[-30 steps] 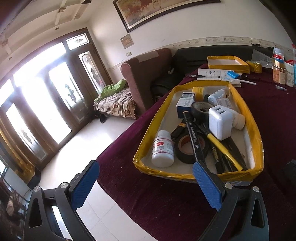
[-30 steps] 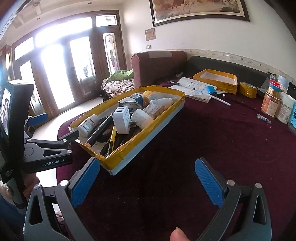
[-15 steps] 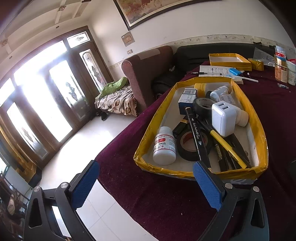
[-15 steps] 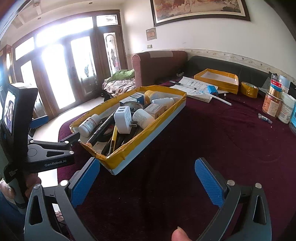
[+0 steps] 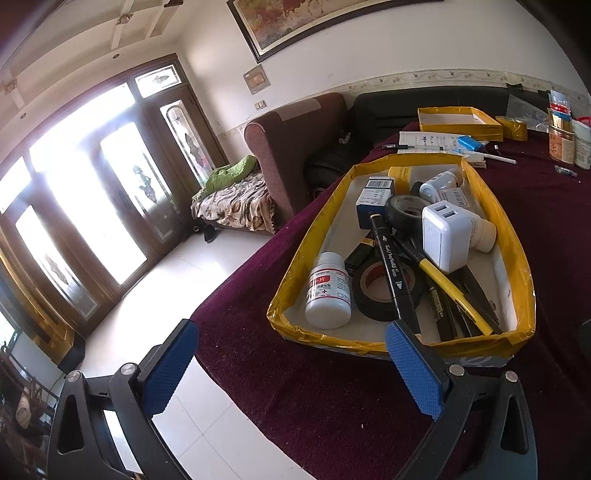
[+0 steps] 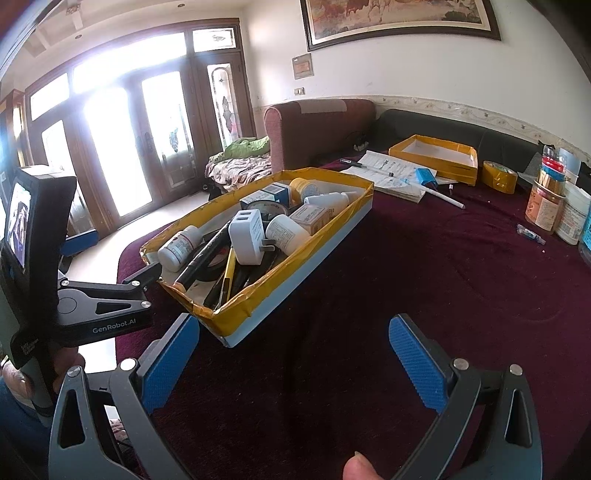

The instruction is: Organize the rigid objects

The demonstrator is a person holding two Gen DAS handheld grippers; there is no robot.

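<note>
Table (image 6: 424, 295) covered in dark maroon cloth, filling the lower right of both views. White tiled floor (image 5: 177, 280) beyond its left edge. Tall wood-framed glass doors (image 6: 122, 140) at frame left, blown out by daylight. Maroon armchair (image 6: 317, 125) and dark sofa (image 6: 443, 129) against a white wall at the top; framed painting (image 6: 399, 18) above.

Yellow-taped tray (image 5: 314, 236) sits at the table's near-left corner, centre-right in the left wrist view, centre-left in the right wrist view. It is crowded: white pill bottle (image 5: 328, 291) lying at the near-left end, black tape roll (image 5: 384, 291) just beside it, a black marker (image 5: 391, 269) laid across the roll, a yellow pen (image 5: 450, 291) slanting toward the near-right corner, white USB charger (image 5: 445, 236) on top of the pile, small boxes and bottles packed at the far end.

A second, empty tray (image 6: 436, 158) stands well apart at upper right, papers (image 6: 391, 173) near it, a yellow tape roll (image 6: 499, 176) just to its right, jars (image 6: 546, 203) at the far right edge.

Left gripper (image 5: 291, 365): jaws wide, nothing between them, low in frame just short of the tray's near end. Right gripper (image 6: 291, 362): jaws wide, nothing held, over bare cloth beside the tray's near corner.
</note>
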